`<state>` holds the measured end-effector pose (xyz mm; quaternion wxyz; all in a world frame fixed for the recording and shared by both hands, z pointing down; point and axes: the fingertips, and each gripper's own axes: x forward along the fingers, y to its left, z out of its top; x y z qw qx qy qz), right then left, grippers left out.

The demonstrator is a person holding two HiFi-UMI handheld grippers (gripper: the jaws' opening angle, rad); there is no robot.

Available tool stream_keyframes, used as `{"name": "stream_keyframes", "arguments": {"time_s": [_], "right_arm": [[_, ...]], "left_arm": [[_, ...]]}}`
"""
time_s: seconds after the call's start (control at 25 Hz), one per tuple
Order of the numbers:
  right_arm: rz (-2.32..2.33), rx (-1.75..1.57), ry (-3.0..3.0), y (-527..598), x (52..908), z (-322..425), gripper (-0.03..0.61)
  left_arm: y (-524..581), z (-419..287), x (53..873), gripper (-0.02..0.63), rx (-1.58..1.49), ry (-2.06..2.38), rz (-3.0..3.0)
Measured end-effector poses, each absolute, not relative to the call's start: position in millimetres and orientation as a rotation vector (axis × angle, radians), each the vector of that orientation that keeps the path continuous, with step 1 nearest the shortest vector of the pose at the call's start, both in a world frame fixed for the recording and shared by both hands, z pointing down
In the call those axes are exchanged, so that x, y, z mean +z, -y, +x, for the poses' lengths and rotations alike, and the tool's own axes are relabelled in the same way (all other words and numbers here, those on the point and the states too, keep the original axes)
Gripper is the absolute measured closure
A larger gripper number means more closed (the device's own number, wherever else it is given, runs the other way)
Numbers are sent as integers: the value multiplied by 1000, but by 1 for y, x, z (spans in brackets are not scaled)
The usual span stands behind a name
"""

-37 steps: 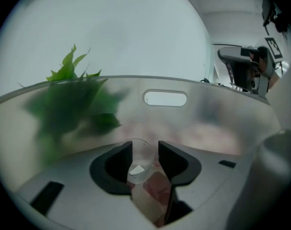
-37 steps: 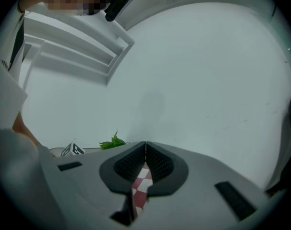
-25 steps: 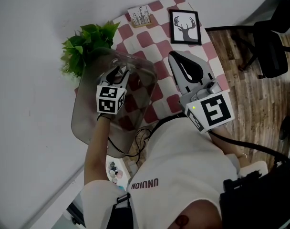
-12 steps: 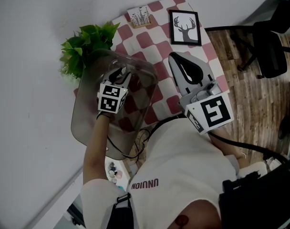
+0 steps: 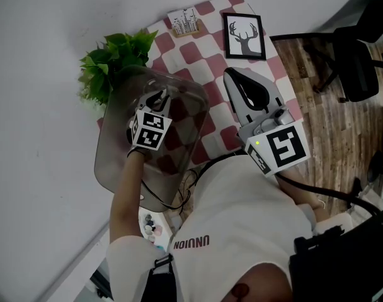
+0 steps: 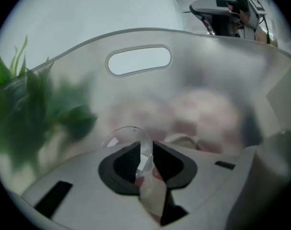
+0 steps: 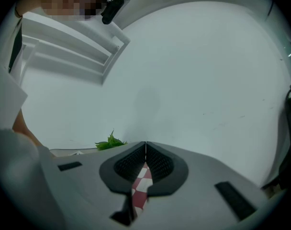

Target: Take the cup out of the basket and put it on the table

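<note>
Head camera looks steeply down on the basket (image 5: 113, 159); left hand-held gripper (image 5: 155, 99) camera sits close inside it; right hand-held gripper (image 7: 145, 147) camera faces the wall (image 7: 207, 80) beyond. All share the plant (image 5: 113, 61) beside it.

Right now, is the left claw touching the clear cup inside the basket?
Touching. In the left gripper view the left claw has just been closing, and its jaws pinch the wall of the clear cup between them.

White wall (image 5: 40, 36), wood-plank floor (image 5: 333, 128), black office chair (image 5: 361, 68)
</note>
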<state>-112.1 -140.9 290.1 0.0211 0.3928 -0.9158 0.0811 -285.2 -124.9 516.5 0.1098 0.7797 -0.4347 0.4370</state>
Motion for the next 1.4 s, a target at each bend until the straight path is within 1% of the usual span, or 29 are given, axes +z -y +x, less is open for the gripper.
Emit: {"name": "stream_keyframes", "arguments": {"time_s": [0.24,0.44,0.6,1.12,1.4], "right_arm": [[1215,253,2841,140,291,-115,560],[1219,258,2837,142,292,-115,560],[1229,259,2833,142,292,-114,560],[1231,262,2825,141,295,-114,560],[1228,266,2818,141,295,-114,560]], "left_arm": [[123,-284,520,531,1383,1228,2308],[122,-282,520,546,1388,1151,2299],[122,-280,522,569,1422,1090,2303],[121,-282,519,577,1347,1133,2295],[117,-283,517,583,1374,1137,2304]]}}
